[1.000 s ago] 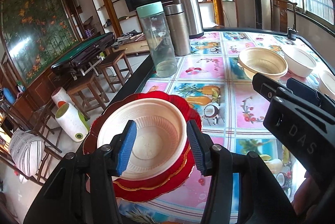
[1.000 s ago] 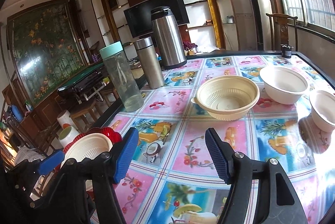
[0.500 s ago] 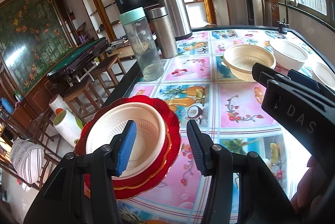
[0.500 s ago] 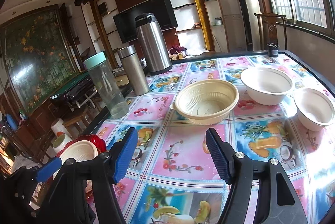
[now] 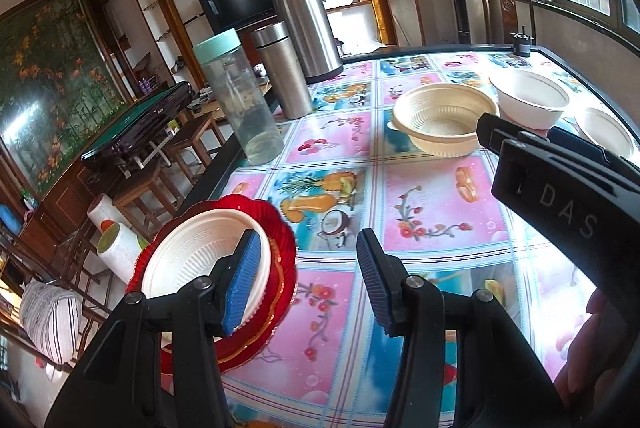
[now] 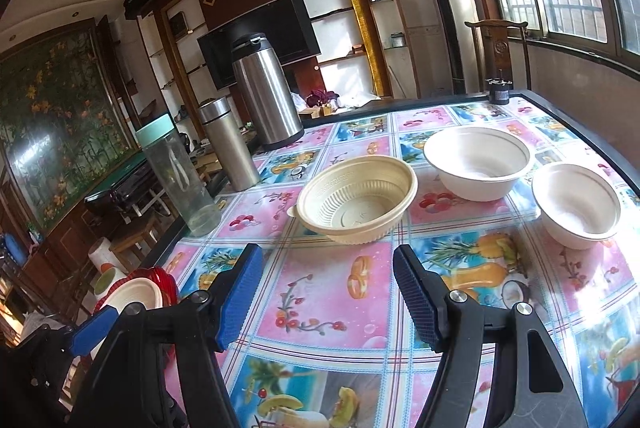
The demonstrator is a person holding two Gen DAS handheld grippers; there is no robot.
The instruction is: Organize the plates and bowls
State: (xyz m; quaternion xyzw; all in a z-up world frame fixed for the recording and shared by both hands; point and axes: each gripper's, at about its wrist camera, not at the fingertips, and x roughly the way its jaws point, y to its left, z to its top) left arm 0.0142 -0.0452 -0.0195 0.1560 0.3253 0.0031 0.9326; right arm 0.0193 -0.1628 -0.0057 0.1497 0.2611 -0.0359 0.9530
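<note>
**Both grippers empty, next bowl pickup pending**

Landmark: the ribbed cream bowl (image 6: 356,198) mid-table.

- Left gripper (image 5: 306,278): jaws spread, nothing between them. Its left pad sits visually over the rim of the white plate (image 5: 192,260), but I can't tell whether it touches; no grip either way.
- Right gripper (image 6: 326,298): jaws wide apart, empty, hovering above the tablecloth (image 6: 320,288) just on the near side of the ribbed cream bowl, roughly lined up with it.
- White plate is stacked on the red scalloped plate (image 5: 280,228), well to the near-left of the ribbed bowl, at the table's left edge. Looks like the stack being built.
- Large white bowl (image 6: 476,162) sits just right and slightly behind the ribbed bowl; small white bowl (image 6: 576,204) is further right, near the table's right edge. All three loose, upright, not nested.

Judgement: between steps. Plates stacked, bowls still to collect. Next likely move: right gripper advances, straddles the ribbed bowl's near rim, pinches it. Thin flexible wall, so bite deep enough to avoid slip or tipping on lift.
</note>
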